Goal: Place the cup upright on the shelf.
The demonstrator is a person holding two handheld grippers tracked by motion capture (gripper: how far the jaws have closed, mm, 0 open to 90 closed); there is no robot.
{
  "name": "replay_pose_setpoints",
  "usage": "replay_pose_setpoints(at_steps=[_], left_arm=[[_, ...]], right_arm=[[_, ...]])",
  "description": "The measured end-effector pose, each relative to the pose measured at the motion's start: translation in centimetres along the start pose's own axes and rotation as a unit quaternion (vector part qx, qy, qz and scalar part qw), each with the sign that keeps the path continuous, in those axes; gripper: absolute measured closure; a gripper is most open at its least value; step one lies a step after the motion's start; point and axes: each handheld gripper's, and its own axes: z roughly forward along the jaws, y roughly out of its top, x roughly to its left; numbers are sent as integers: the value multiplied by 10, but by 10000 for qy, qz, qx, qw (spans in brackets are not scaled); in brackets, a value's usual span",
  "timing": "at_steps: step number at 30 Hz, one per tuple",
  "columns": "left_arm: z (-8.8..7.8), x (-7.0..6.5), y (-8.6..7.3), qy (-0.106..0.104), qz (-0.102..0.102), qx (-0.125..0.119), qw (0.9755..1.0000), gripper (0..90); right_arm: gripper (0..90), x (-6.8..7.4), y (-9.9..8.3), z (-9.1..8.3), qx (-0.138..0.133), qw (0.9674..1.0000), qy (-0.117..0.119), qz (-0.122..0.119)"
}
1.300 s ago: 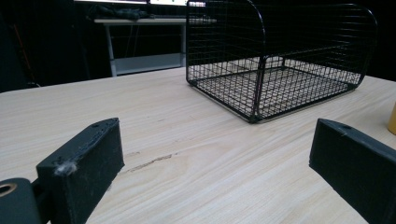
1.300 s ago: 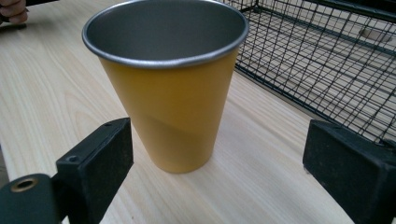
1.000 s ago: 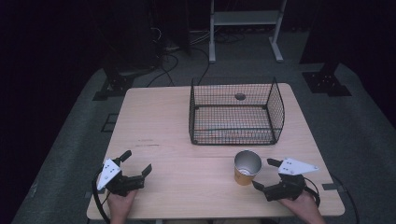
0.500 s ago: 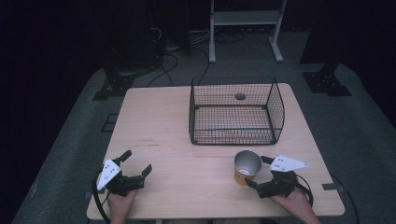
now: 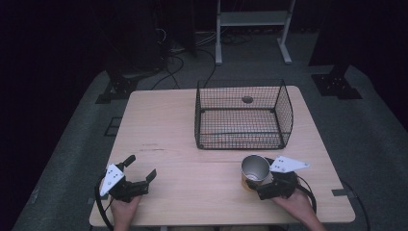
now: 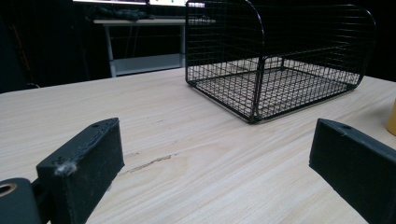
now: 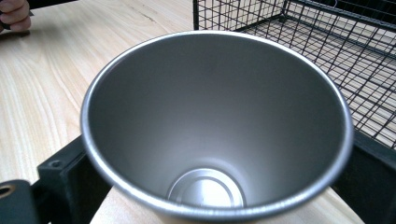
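A wire basket (image 5: 240,115) is set on the table (image 5: 163,125) toward its far right part. In front of the basket, near the table's front right, a cup (image 5: 255,172) is placed upright between the jaws of the right gripper (image 5: 260,185). The left gripper (image 5: 139,174) is found well apart, at the front left.

L gripper (image 5: 136,174): 2 blk jaws, grey plate | R gripper (image 5: 262,184): same, blk cable

Bare table (image 5: 183,144) lies open left of the wire basket (image 5: 240,120), which blocks the cup (image 5: 255,171) beyond.
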Motion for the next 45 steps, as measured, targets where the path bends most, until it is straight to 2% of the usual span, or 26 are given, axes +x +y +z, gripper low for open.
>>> replay_pose_setpoints(at_steps=[15, 17, 18, 29, 35, 36, 40, 45], left_arm=[[0, 0, 0, 5, -6, -5, 10000, 23], [0, 0, 0, 5, -1, -5, 10000, 23], [0, 0, 0, 8, -3, -4, 10000, 23], [0, 0, 0, 13, -6, -7, 10000, 23], [0, 0, 0, 14, -5, -5, 10000, 23], [0, 0, 0, 15, -9, -6, 10000, 23], [0, 1, 0, 15, -8, -6, 10000, 23], [0, 0, 0, 14, -5, -7, 10000, 23]], right_arm=[[69, -2, 5, 4, 26, 9999, 151, -17], [87, -2, 5, 4, 15, 9999, 167, -21], [128, -2, 5, 3, -2, 9998, 208, -20], [126, -5, 8, 1, 40, 9995, 315, 91], [126, -11, 18, -7, -51, 9990, 405, 168], [126, -15, 24, -11, -134, 9986, 456, 230], [125, -22, 36, -17, -188, 9986, 449, 217], [125, -26, 49, -23, -203, 9981, 548, 201]])
